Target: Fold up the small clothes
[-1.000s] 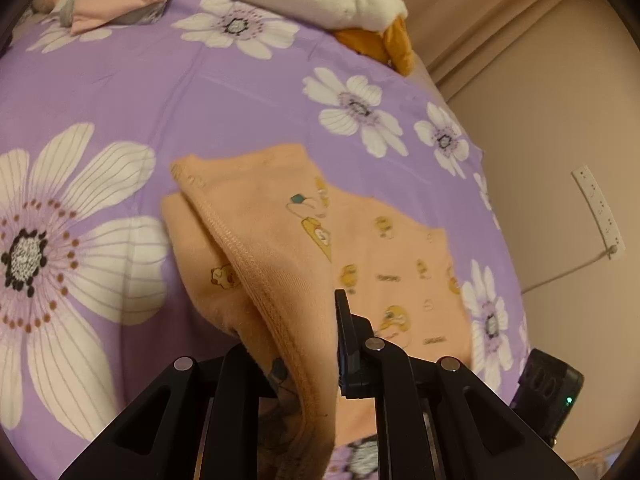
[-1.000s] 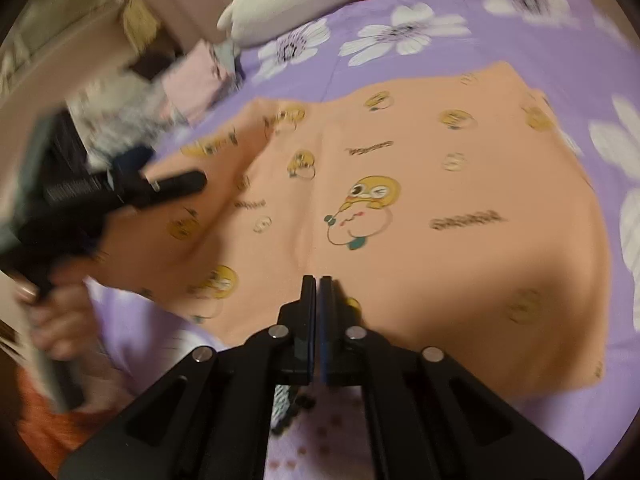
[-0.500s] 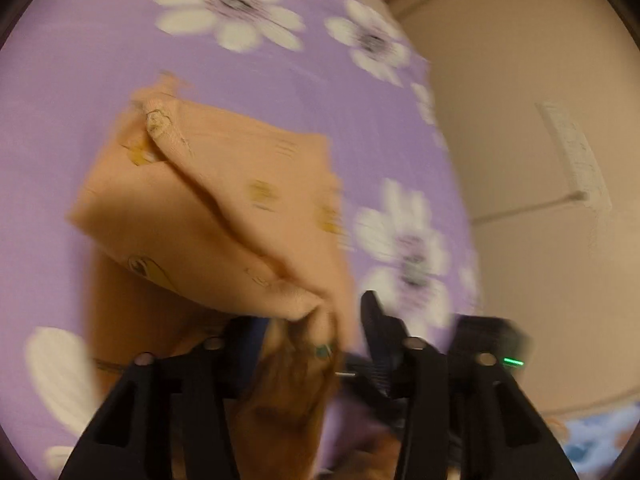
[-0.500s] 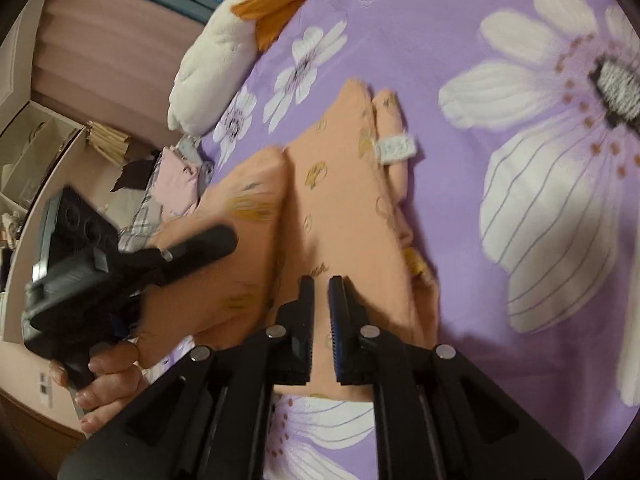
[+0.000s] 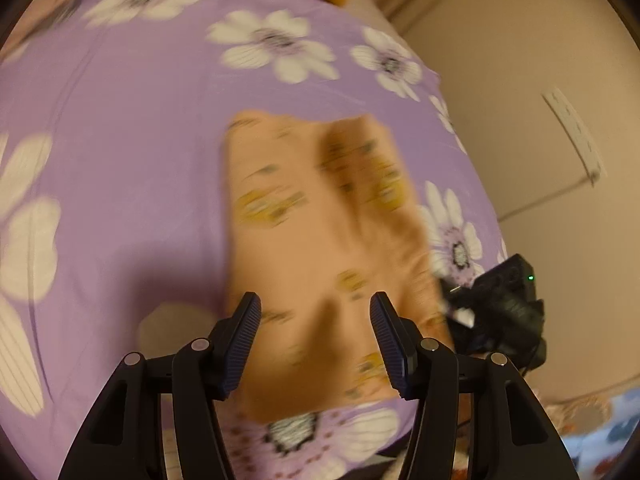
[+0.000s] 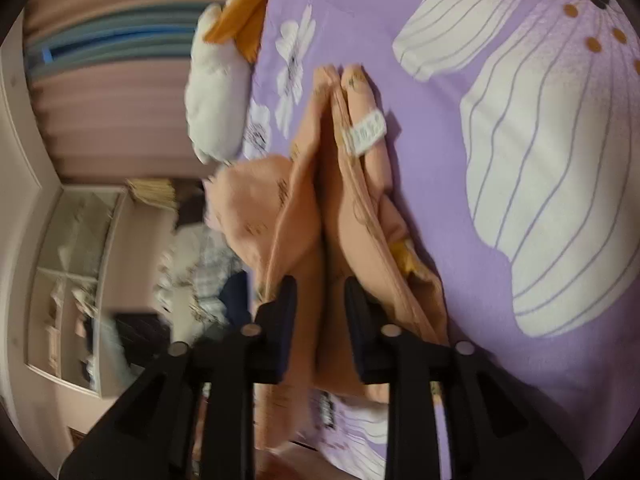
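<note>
your left gripper (image 5: pixel 315 340) hangs over the near end of the peach garment (image 5: pixel 320 240), its two fingers (image 5: pixel 240 340) spread wide with nothing between them. the cloth lies folded in a long strip on the purple flowered bedsheet (image 5: pixel 120 120), blurred in your left wrist view. your right gripper (image 6: pixel 320 320) has its jaws apart too; folds of the peach garment (image 6: pixel 332 200) run up between the fingers, but they are not pressed on the cloth. just right of the strip in your left view, the body of your other gripper shows, black with a green light. farther along the garment a white label (image 6: pixel 366 134) lies on the right-hand fold. beyond the far end sits a white and orange plush toy (image 6: pixel 216 92) at the edge of the bed.
</note>
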`<state>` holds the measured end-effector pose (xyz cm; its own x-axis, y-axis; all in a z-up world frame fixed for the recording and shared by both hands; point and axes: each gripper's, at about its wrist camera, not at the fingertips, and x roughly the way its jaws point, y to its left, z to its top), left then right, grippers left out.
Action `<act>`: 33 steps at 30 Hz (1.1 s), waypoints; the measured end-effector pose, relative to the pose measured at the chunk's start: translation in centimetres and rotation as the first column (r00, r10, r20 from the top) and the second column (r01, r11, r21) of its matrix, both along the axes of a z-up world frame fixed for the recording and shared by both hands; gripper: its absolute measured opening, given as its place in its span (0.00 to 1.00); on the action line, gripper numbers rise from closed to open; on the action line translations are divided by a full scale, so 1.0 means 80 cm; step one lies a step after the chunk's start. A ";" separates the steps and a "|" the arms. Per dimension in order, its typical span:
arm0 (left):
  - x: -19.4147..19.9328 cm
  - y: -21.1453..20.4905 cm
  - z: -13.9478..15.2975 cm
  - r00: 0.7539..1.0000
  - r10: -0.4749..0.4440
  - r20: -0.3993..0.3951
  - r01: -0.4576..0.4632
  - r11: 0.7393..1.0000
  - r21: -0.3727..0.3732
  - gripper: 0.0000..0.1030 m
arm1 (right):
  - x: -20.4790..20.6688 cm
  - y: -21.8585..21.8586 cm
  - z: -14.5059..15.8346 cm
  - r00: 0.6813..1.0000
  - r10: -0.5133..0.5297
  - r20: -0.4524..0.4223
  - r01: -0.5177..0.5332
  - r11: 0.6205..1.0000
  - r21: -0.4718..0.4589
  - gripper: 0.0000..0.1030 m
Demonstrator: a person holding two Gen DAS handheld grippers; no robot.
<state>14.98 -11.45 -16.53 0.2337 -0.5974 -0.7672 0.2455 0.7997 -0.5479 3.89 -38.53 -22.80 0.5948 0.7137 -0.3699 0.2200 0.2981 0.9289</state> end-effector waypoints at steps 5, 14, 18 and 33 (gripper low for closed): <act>-0.010 0.029 -0.032 1.000 0.012 -0.020 -0.012 1.000 0.023 0.53 | 0.009 0.006 0.009 1.000 0.026 0.009 -0.026 0.999 0.019 0.40; -0.002 0.048 -0.055 0.995 0.053 -0.087 -0.060 0.995 -0.074 0.53 | 0.044 0.023 0.055 0.994 0.065 0.089 -0.048 0.982 -0.182 0.60; -0.008 0.050 -0.060 0.994 0.054 -0.095 -0.063 0.993 -0.096 0.53 | 0.074 0.061 0.060 0.985 0.161 0.068 -0.127 0.924 -0.360 0.60; -0.074 0.011 -0.022 0.978 -0.185 0.096 0.190 0.981 -0.039 0.53 | 0.102 0.062 0.089 0.975 0.087 0.203 0.010 0.902 -0.432 0.11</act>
